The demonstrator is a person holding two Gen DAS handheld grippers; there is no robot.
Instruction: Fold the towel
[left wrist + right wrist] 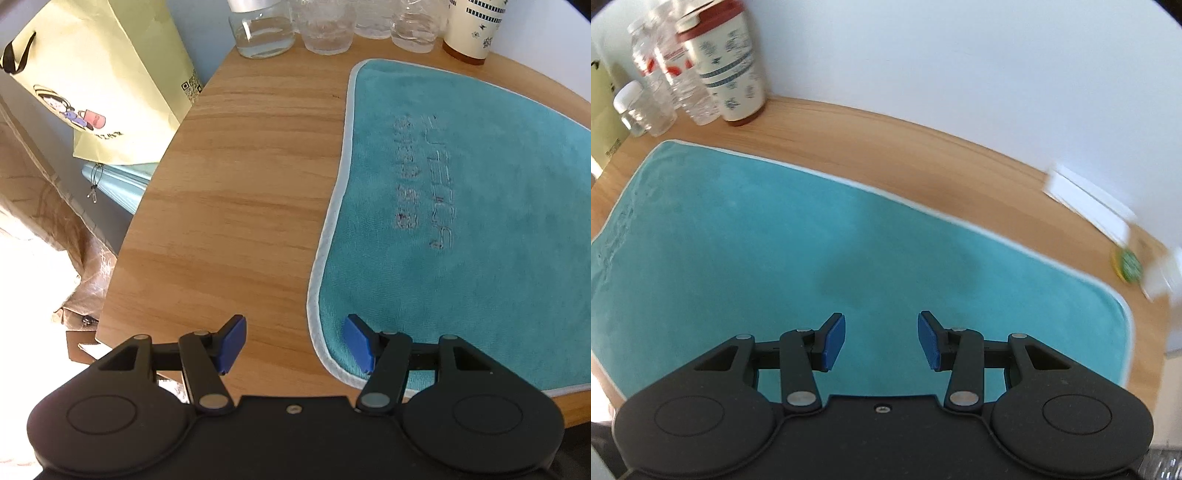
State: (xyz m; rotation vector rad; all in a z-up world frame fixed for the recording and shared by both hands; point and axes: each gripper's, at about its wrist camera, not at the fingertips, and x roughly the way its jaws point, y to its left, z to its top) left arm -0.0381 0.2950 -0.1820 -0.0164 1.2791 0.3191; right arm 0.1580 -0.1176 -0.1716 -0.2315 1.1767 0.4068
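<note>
Left wrist view shows the left gripper [294, 343] spread wide and empty over the near-left hem of the teal towel [480, 229], right gripper [881, 341] equally agape above its middle, cloth flat on the wooden table [240, 184], so no fold started yet.

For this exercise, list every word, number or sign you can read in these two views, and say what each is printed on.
None reads clearly.
Towel: embroidered lettering, too faint to read.
Paper bag: a QR code and small print, too small.
Paper cup: patterned print, illegible.
Bottles: red labels, blurred.
</note>
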